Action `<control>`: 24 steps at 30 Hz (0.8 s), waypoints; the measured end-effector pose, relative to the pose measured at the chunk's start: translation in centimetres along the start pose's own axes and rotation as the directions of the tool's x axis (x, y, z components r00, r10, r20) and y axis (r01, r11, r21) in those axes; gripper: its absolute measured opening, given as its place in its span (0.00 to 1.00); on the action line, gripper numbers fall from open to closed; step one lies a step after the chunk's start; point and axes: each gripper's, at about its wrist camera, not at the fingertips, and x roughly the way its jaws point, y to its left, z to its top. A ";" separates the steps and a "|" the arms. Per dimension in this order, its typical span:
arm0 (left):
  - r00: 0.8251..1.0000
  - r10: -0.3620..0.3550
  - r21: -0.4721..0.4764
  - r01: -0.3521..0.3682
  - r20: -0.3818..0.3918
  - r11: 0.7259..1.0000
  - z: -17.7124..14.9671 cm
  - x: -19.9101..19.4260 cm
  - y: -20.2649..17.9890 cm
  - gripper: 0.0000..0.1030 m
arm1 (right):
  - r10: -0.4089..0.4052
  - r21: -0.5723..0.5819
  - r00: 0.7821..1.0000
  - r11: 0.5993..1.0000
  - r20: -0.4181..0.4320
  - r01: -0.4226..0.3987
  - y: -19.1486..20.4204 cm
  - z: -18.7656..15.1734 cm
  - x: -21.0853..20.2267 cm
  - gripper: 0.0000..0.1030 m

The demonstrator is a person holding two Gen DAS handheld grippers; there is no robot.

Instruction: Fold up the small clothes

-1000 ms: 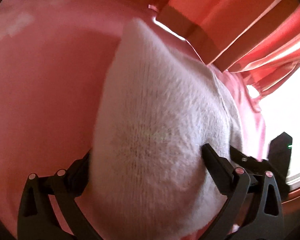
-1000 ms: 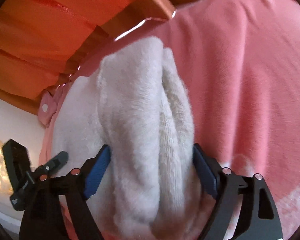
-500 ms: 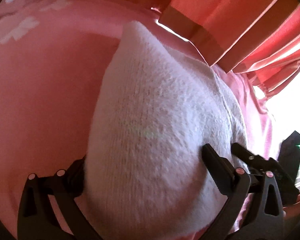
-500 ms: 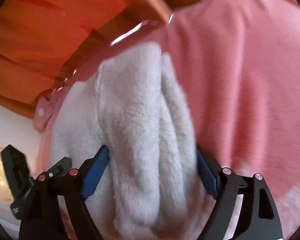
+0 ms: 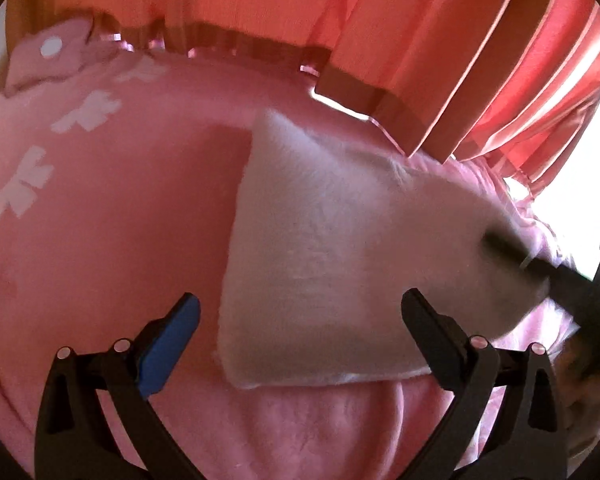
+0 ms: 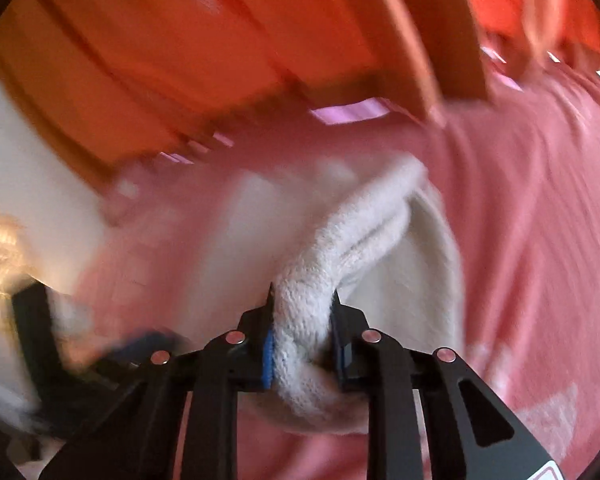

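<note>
While the left gripper [image 5: 300,312] sits low over the bed with its jaws spread wide and nothing between them, the white knit garment [image 5: 340,260] lies flat on the pink blanket [image 5: 111,220] right ahead of it, partly in the gap between the fingers but not touched by either pad as far as I can see. One blue pad [image 5: 167,348] shows on the left finger.

Over on the right wrist view, the right gripper [image 6: 302,344] is clamped tight on a bunched, rope-like fold of that same garment [image 6: 340,248], the wad squeezed between the blue pads and sticking out below them. The rest of the fabric runs away from the jaws and fans out onto the blanket [image 6: 540,220]. That view is pretty smeared, so detail is iffy.

In the left view you can spot the right gripper as a dark blurry shape [image 5: 560,276] at the garment's far right edge.

Further out, the blanket has white flower-ish prints [image 5: 87,112], and behind the bed's edge hang orange-red curtains [image 5: 420,20] with a darker band along the bottom. Bright light comes in at the far right.
</note>
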 end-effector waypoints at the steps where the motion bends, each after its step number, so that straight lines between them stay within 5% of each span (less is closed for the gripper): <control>1: 1.000 0.009 0.014 -0.009 0.015 1.000 -0.2 -0.7 0.1 0.95 | 0.019 -0.012 1.000 1.000 0.007 -0.019 0.7 0.5 -0.1 0.20; 8: 0.994 0.106 0.004 -0.106 0.032 0.994 -1.5 -4.9 4.3 0.95 | 0.042 -0.107 0.997 0.993 -0.062 -0.048 7.0 2.9 4.7 0.20; 14: 0.985 0.170 -0.050 -0.171 -0.022 0.984 -3.4 -8.5 9.4 0.95 | 0.139 -0.311 0.972 0.931 -0.190 -0.194 20.2 0.7 10.7 0.19; 18: 0.982 0.183 -0.084 -0.186 -0.037 0.979 -4.4 -10.9 12.6 0.95 | 0.102 -0.404 0.952 0.888 -0.290 -0.219 26.4 -2.1 15.7 0.19; 24: 0.987 0.156 -0.151 -0.158 -0.026 0.976 -4.5 -12.2 15.8 0.95 | 0.010 -0.441 0.938 0.881 -0.348 -0.173 28.6 -4.0 20.0 0.18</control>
